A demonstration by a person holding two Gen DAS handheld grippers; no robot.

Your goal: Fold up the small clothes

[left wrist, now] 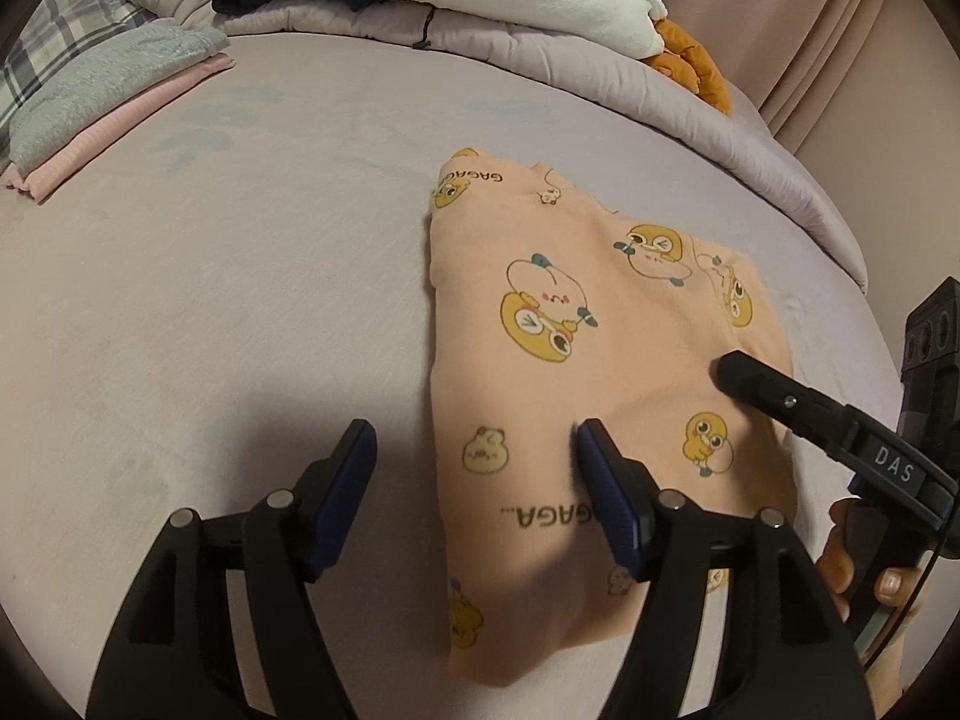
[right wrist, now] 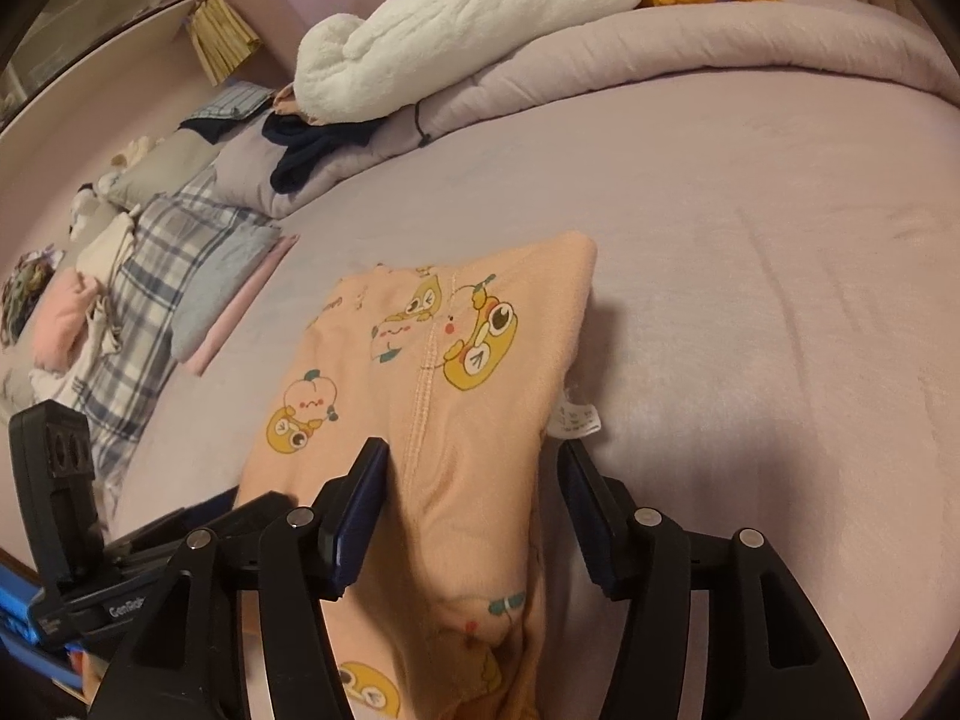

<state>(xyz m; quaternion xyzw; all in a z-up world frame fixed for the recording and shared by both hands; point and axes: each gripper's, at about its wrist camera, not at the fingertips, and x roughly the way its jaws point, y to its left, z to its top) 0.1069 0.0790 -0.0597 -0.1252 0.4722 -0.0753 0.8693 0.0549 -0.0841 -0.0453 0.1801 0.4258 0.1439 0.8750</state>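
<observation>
A small peach garment [left wrist: 600, 348] printed with yellow cartoon ducks lies folded on the lilac bed sheet [left wrist: 240, 300]. My left gripper [left wrist: 474, 450] is open, low over the garment's left edge, with its right finger above the cloth. My right gripper [right wrist: 471, 468] is open and straddles the garment's near right edge [right wrist: 456, 420], beside a white care label [right wrist: 576, 420]. The right gripper's finger [left wrist: 756, 381] also shows in the left wrist view, resting over the cloth's right side. The left gripper body [right wrist: 54, 480] shows in the right wrist view.
A folded stack of grey and pink clothes [left wrist: 102, 102] lies at the far left on a plaid pillow [right wrist: 150, 276]. A rolled lilac duvet [left wrist: 540, 60] with a white plush toy [right wrist: 450, 30] and dark garment [right wrist: 312, 144] lines the far side.
</observation>
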